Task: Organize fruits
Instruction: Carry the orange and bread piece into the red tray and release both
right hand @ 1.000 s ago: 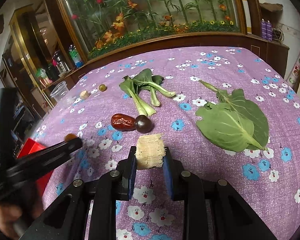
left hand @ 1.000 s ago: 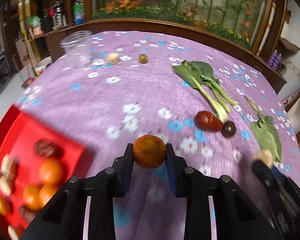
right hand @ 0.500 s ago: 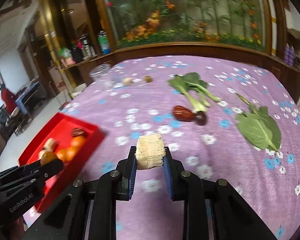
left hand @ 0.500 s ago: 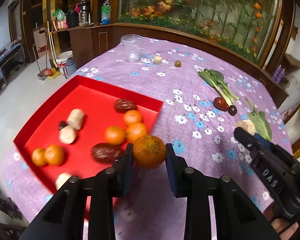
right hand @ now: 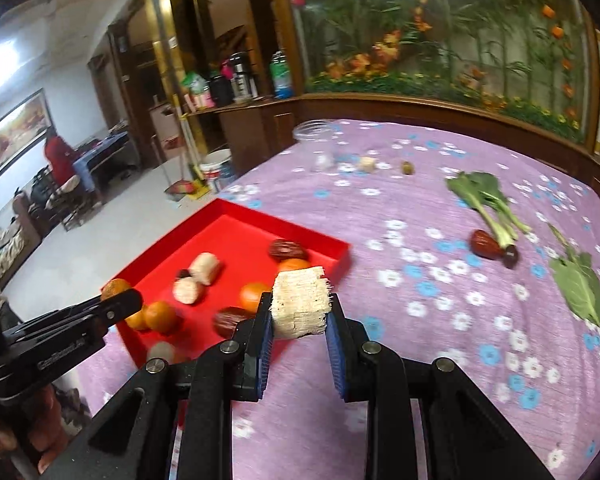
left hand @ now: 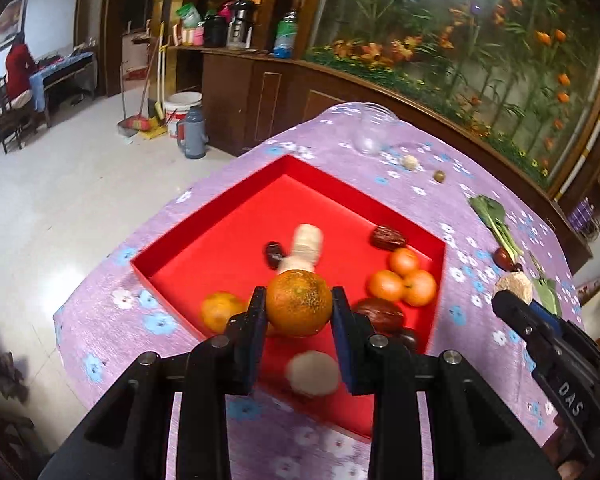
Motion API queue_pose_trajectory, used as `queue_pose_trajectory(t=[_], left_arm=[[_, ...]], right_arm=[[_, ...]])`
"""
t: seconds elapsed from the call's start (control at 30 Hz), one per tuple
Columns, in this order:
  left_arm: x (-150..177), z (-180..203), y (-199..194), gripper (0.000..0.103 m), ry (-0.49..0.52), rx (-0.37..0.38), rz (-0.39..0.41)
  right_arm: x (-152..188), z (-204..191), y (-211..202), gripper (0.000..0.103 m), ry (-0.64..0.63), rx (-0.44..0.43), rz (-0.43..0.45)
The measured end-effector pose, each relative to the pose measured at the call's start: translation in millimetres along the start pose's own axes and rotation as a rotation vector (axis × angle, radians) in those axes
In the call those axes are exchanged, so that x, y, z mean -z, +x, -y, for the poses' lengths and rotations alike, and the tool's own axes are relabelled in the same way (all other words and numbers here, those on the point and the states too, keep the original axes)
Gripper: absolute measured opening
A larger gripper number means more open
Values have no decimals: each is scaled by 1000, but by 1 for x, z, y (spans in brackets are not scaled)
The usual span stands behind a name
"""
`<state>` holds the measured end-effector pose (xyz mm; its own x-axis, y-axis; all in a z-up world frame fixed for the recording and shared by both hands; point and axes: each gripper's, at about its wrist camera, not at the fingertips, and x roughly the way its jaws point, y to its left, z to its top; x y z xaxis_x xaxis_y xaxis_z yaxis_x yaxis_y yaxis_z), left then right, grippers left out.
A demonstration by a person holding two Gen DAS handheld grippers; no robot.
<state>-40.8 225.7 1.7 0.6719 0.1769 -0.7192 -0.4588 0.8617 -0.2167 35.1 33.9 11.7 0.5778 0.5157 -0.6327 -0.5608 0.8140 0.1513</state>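
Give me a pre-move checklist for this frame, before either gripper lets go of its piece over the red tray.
1. Left gripper shut on the orange: ok.
2. Right gripper shut on the pale fibrous chunk: ok.
3. Orange above the red tray: ok, tray floor shows behind and below it.
4. Chunk above the tray: cannot tell; in the right wrist view it sits near the tray's corner, with cloth below.
5. Free spot to drop into: ok, the tray's far half is bare; the near half holds small oranges, red dates and pale pieces.
6. Grippers apart from each other: ok, a gap shows between them.
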Motion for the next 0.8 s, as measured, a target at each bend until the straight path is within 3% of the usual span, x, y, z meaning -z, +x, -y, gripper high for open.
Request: queue_pose_trajectory(t=[0.37,0.8], left_arm=[[-15,-9,23,30,2,-54,-30],[-24,9,41,30,38,-83,-49]], right_arm=[[-15,-40,53,27,-44,-55,-52],[-28,-36,94,27,-65,-29,-120]])
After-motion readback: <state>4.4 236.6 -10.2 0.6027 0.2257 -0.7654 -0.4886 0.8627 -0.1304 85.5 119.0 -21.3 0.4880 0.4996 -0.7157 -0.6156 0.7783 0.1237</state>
